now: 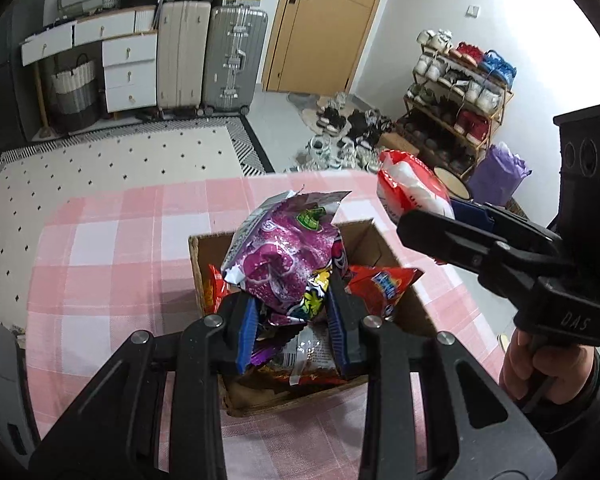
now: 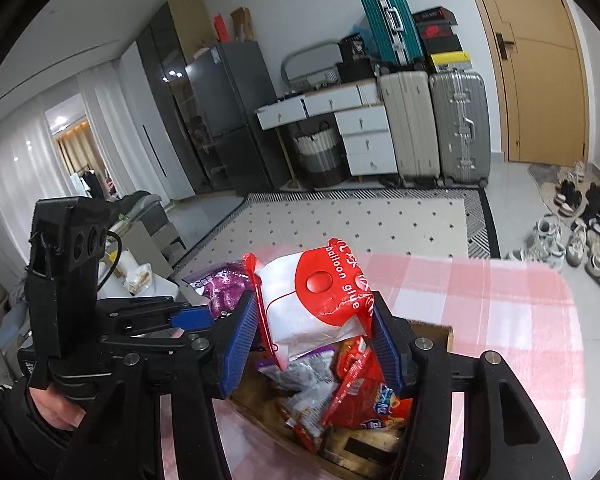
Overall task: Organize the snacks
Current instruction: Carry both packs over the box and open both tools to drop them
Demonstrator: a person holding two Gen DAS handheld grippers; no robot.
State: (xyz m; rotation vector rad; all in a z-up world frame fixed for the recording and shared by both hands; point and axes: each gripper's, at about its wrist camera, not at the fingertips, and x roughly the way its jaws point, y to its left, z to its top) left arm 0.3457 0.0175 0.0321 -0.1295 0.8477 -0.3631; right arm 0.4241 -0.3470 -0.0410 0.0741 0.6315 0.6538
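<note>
Left gripper [image 1: 292, 312] pinched the purple bag [image 1: 284, 256] over the box [image 1: 364, 236]; right gripper [image 2: 314, 332] clamped the red-white bag [image 2: 316, 296] at two o'clock. Both looked light, crinkly, slippery — best gripped mid-body.

Glossy plastic purple bag [image 1: 284, 256], matt cardboard box [image 1: 364, 240], cloth tablecloth [image 1: 112, 248]

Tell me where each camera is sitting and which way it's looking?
Left wrist: rides the left gripper, looking down into the cardboard box past its purple snack bag; the right gripper and its hand show.
Right wrist: rides the right gripper, looking over its red-and-white bag toward the room; the left gripper shows.
Shared: box, both bags, pink checked tablecloth, suitcases.
</note>
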